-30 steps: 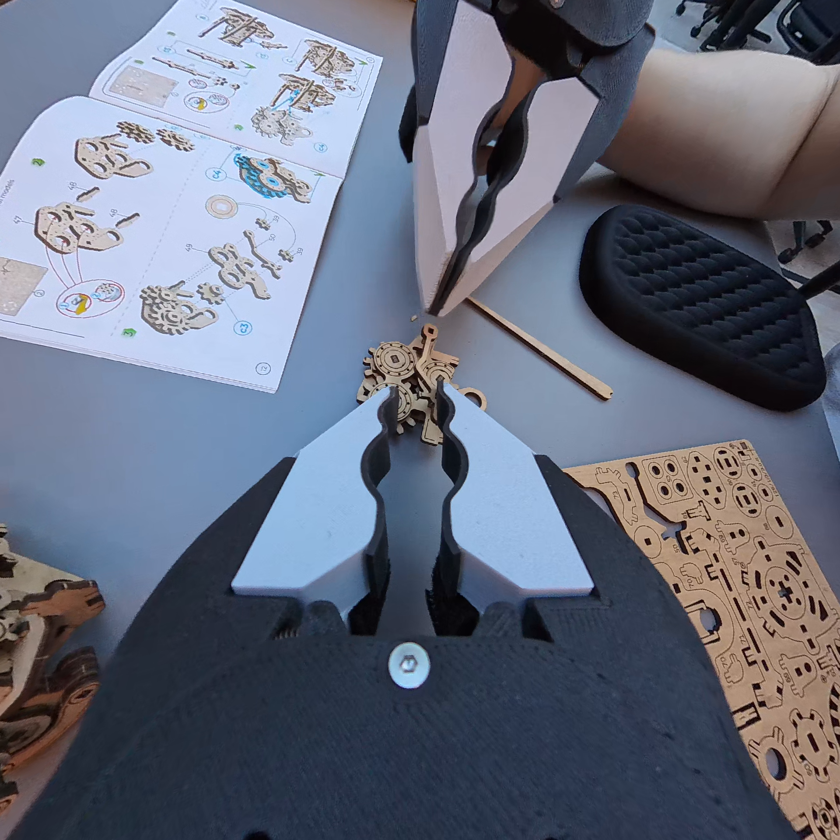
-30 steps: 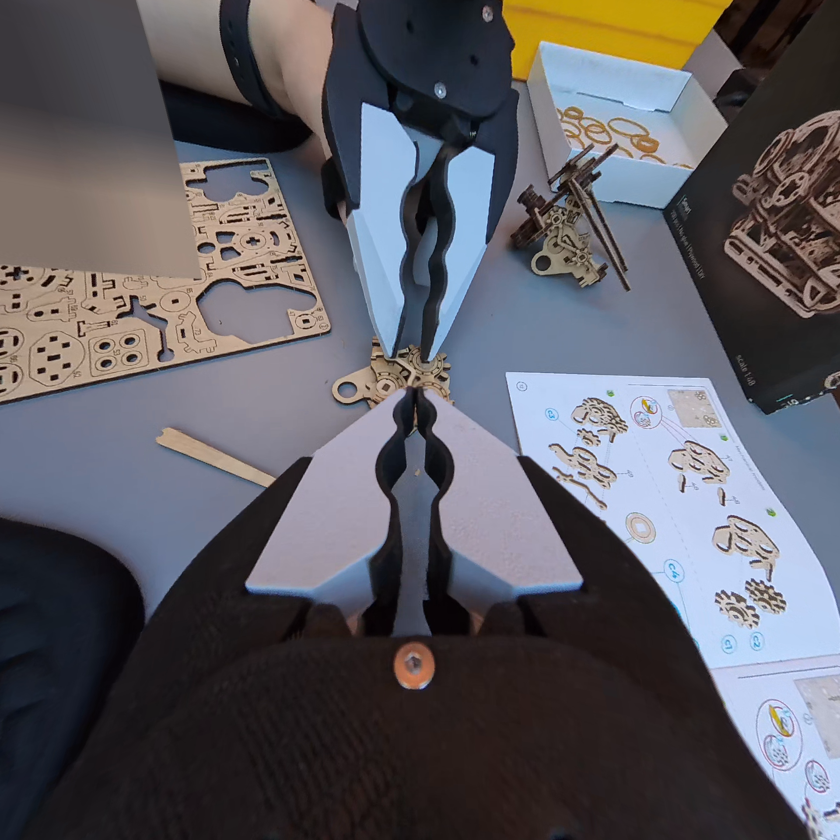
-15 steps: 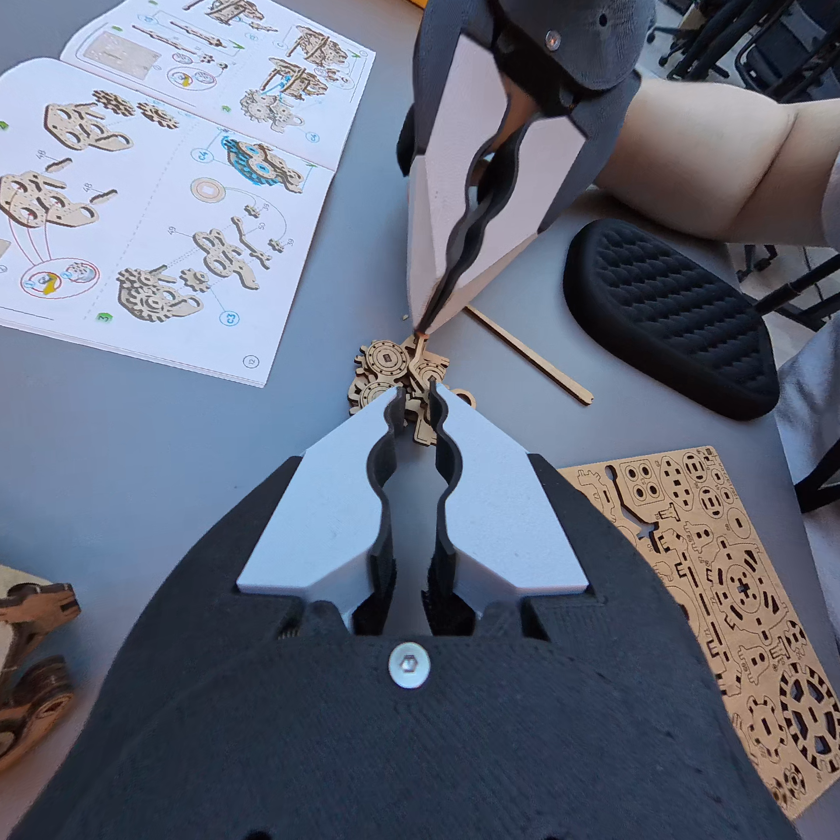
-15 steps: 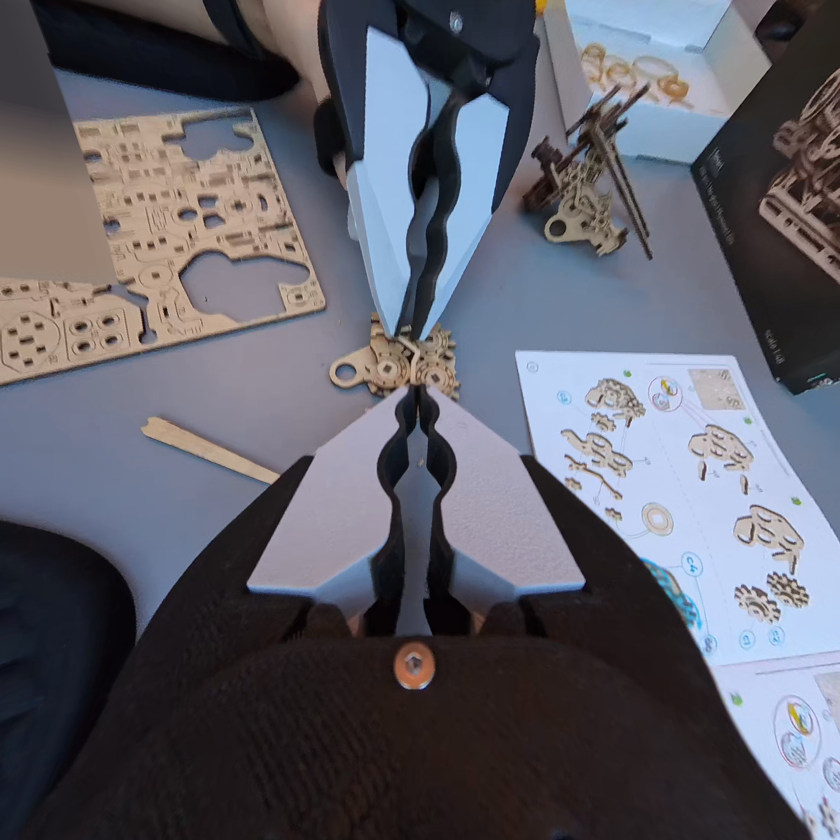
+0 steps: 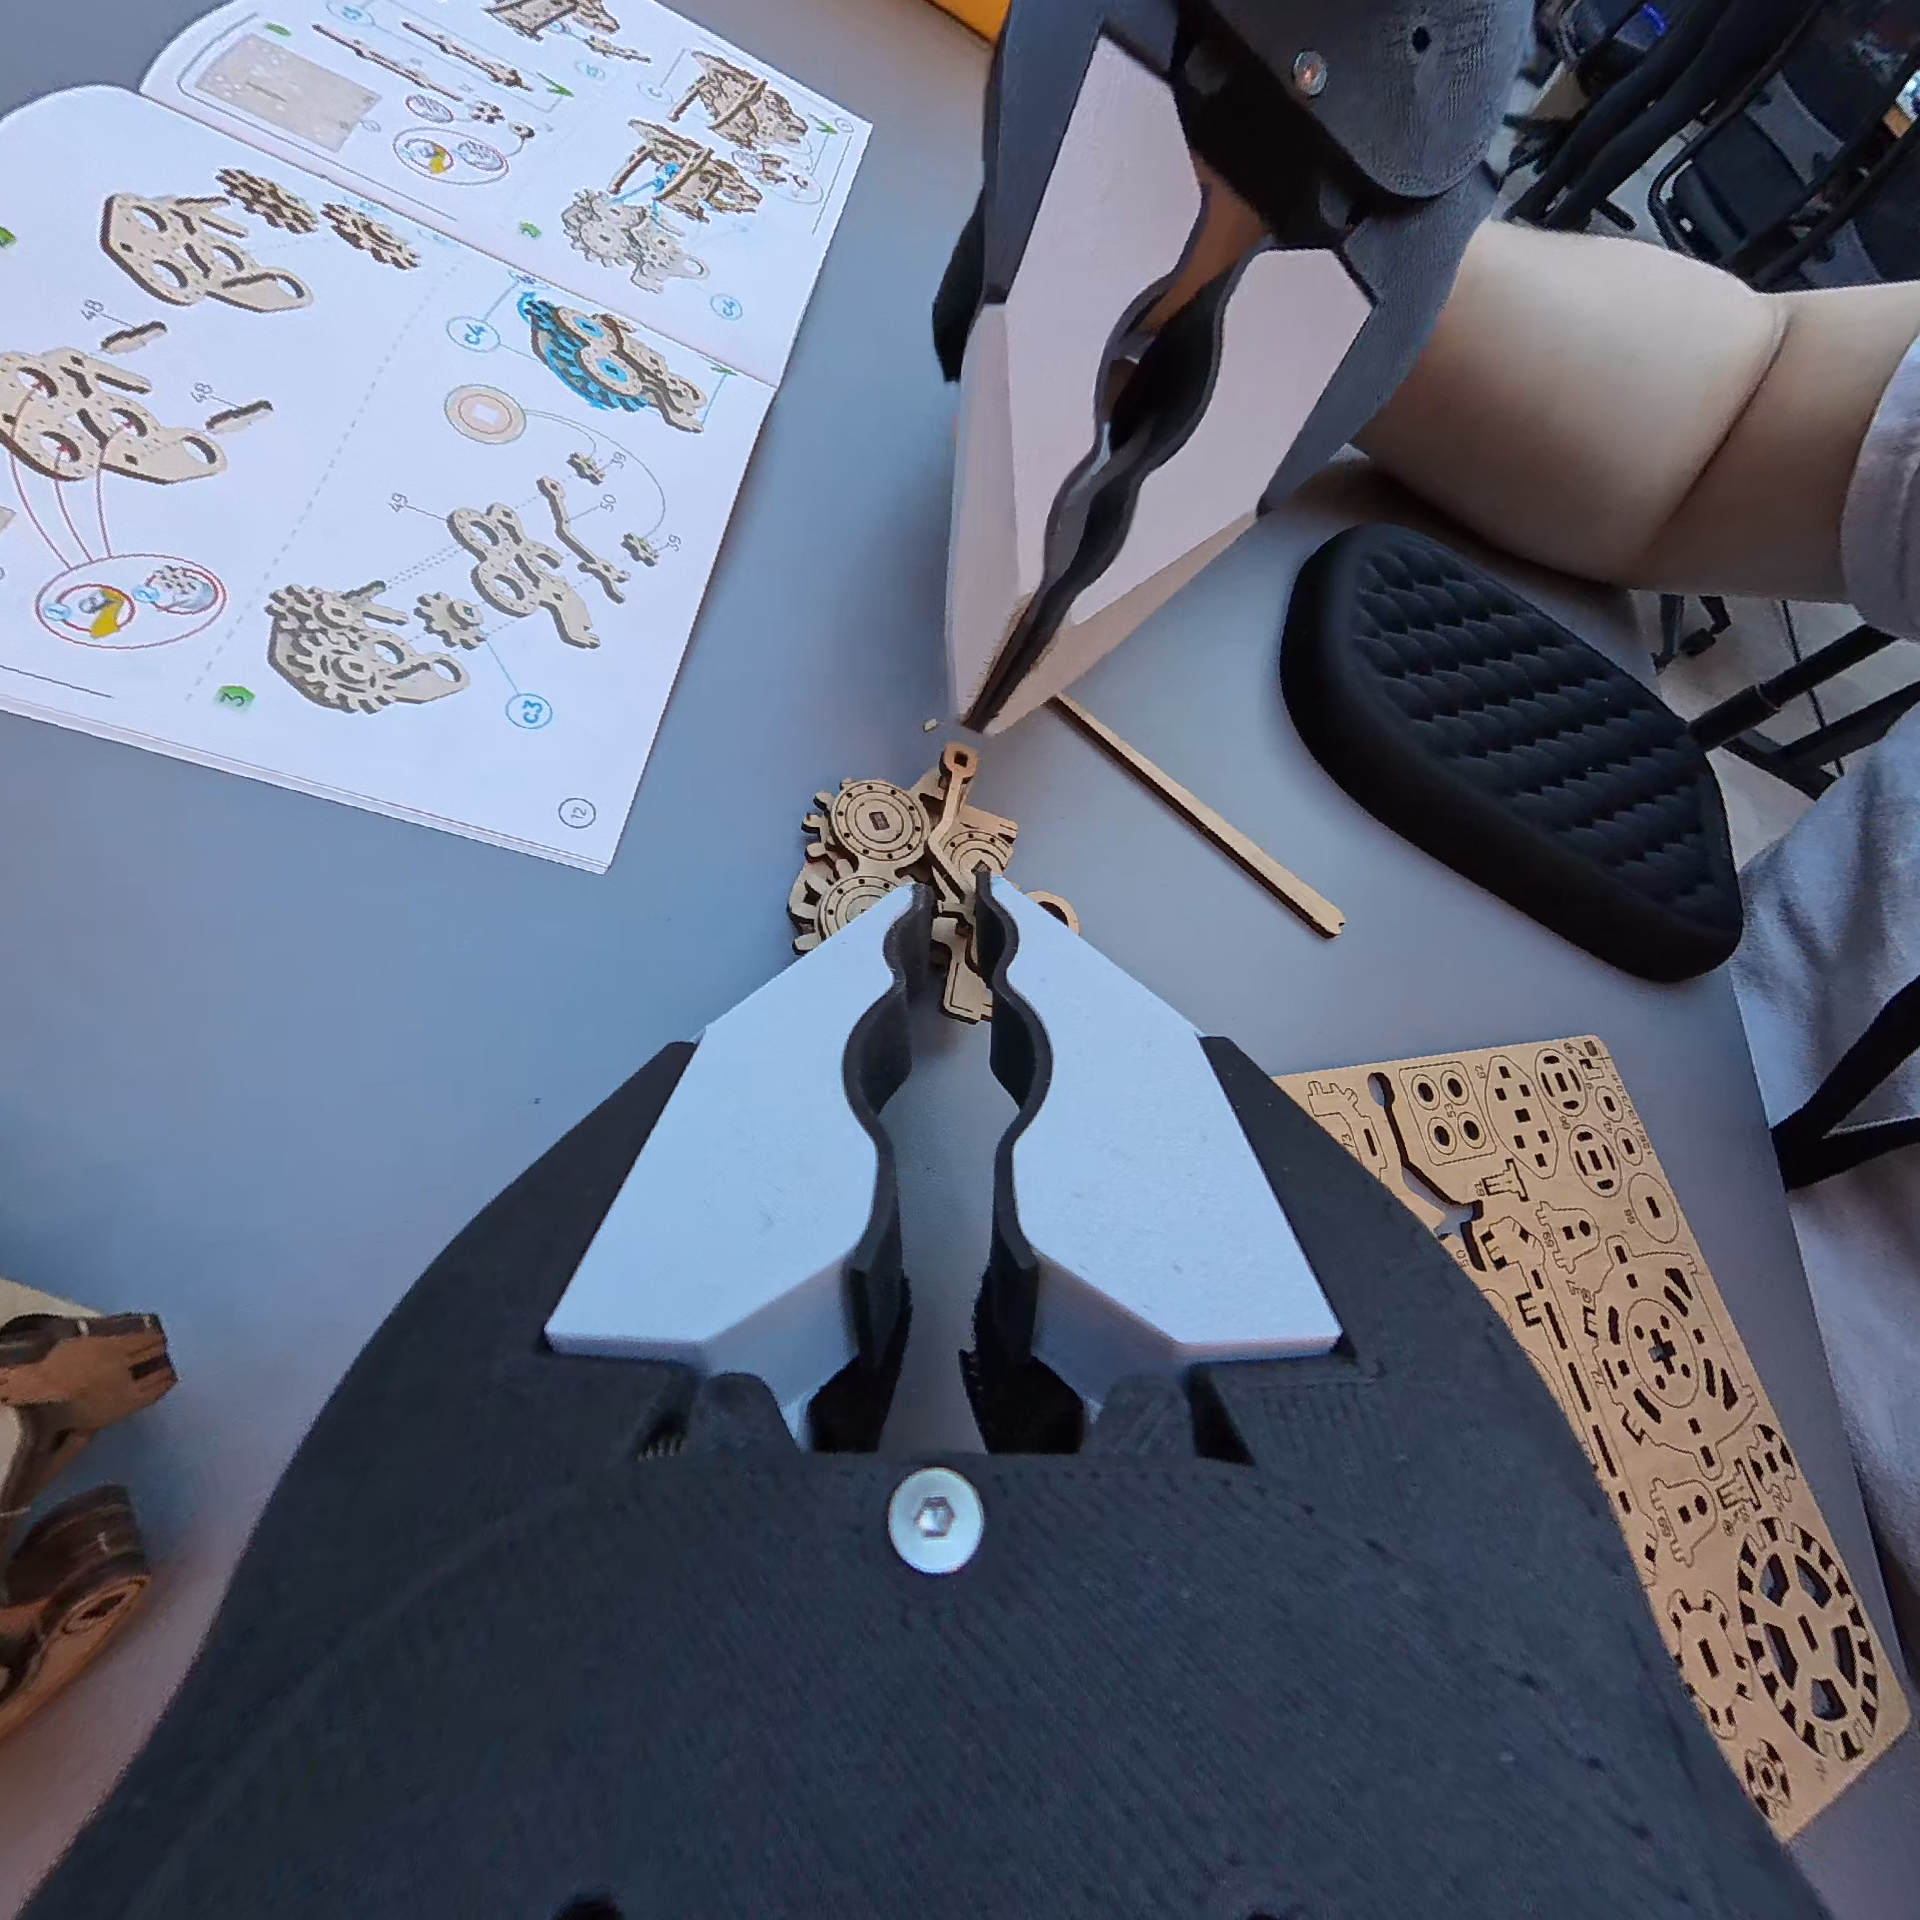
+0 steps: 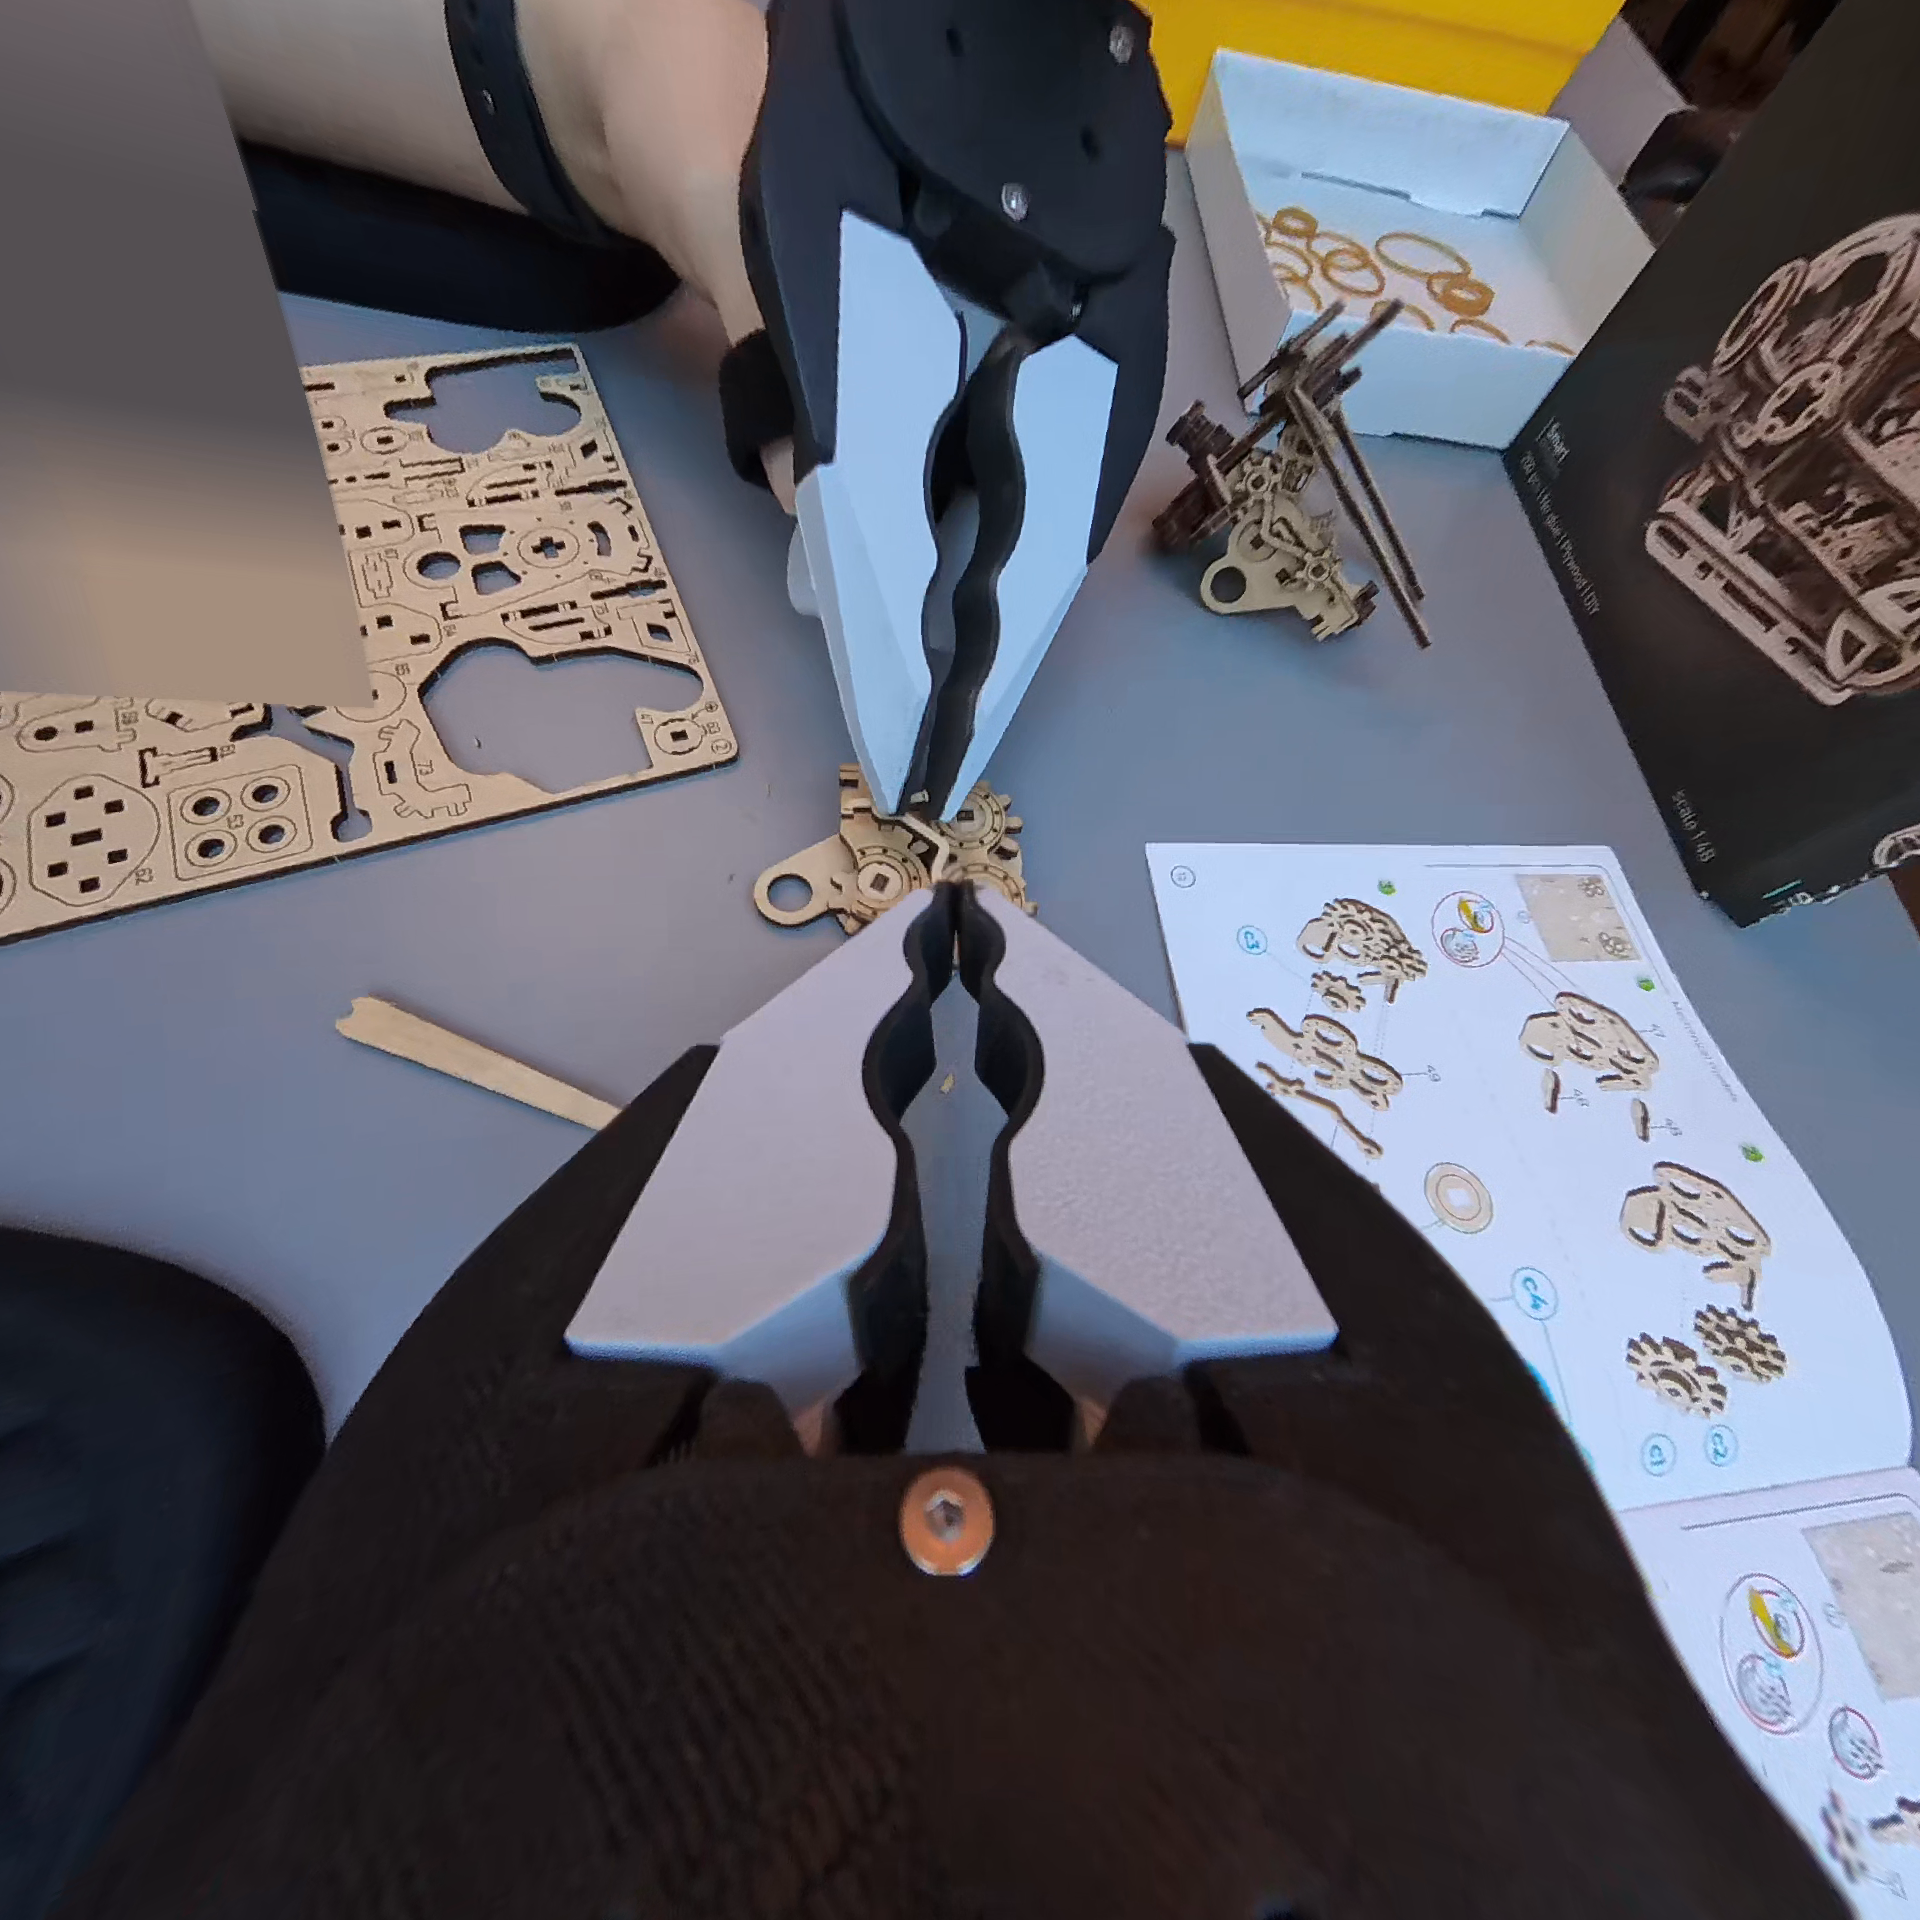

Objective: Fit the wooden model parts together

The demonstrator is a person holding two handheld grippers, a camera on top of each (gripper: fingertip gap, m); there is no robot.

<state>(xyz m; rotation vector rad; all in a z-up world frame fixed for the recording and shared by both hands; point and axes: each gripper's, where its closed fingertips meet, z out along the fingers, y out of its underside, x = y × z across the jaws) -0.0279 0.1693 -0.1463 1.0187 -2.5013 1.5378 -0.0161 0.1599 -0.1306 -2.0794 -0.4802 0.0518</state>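
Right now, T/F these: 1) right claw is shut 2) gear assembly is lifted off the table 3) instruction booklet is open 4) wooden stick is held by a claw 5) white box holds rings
1) Right claw is shut: true, tips together.
2) Gear assembly is lifted: false, it lies flat on the table.
3) Instruction booklet is open: true.
4) Wooden stick is held: false, it lies loose on the table beside the assembly.
5) White box holds rings: true.

A matte grey surface (image 5: 312, 1039) fills both views under soft, even light. Beyond its far edge stand dark office chairs (image 5: 1714, 135) on a pale floor.
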